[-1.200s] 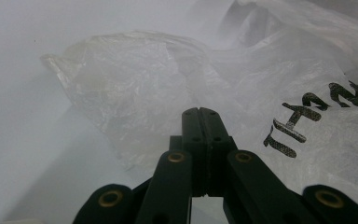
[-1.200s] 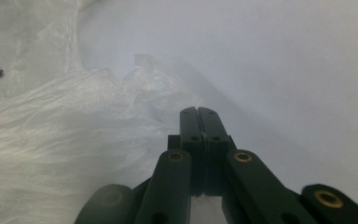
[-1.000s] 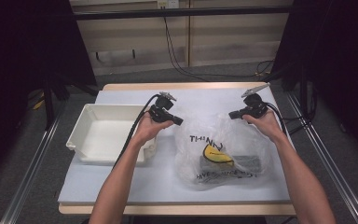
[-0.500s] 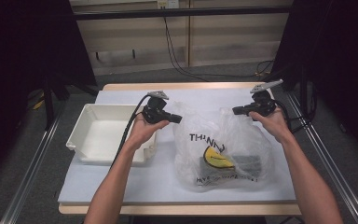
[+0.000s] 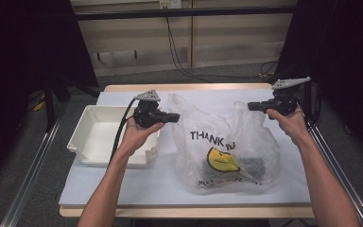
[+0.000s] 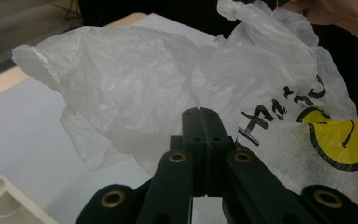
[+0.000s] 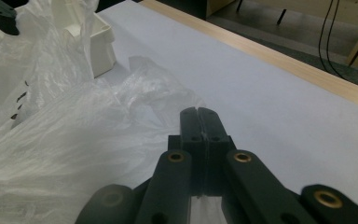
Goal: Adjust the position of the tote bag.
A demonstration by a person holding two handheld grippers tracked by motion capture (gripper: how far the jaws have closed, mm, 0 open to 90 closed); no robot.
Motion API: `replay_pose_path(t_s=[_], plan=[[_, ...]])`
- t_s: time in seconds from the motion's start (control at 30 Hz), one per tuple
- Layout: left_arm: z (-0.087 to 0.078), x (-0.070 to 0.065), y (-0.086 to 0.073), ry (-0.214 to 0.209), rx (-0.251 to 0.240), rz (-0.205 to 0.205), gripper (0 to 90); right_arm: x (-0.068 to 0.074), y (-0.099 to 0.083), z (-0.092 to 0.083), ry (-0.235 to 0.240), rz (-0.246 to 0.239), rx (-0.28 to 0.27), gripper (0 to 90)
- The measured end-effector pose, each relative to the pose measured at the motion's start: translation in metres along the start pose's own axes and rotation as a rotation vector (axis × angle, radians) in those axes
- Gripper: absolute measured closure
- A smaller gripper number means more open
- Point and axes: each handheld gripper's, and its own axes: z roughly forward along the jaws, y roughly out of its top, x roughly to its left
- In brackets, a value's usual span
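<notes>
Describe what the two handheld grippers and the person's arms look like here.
Both the left gripper and the right gripper are black, each topped by a grey three-cornered plate, with brass-coloured rivets on the jaw links. A black cable trails from the left one. The forearms are bare, no sleeves in view.

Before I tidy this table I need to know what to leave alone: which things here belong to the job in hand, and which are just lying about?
In the job:
- plastic bag, stretched between the two grippers
- left gripper, shut on the bag's edge
- right gripper, shut on the opposite edge
- dark things inside the bag

Lying about:
- white tray, beside the bag
</notes>
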Motion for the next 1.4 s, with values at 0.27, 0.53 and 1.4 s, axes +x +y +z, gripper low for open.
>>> replay_pose_path(t_s=[0.27, 0.53, 1.4], plan=[[-0.013, -0.010, -0.004, -0.020, -0.040, 0.005, 90.0, 0.002, -0.008, -0.018, 0.015, 0.013, -0.048, 90.0], [-0.027, -0.034, -0.015, -0.059, -0.070, 0.067, 90.0, 0.010, -0.011, -0.049, -0.005, -0.011, -0.070, 90.0], [-0.043, -0.087, -0.068, -0.126, 0.064, 0.143, 90.0, 0.076, -0.055, -0.109, 0.001, -0.163, -0.075, 90.0]])
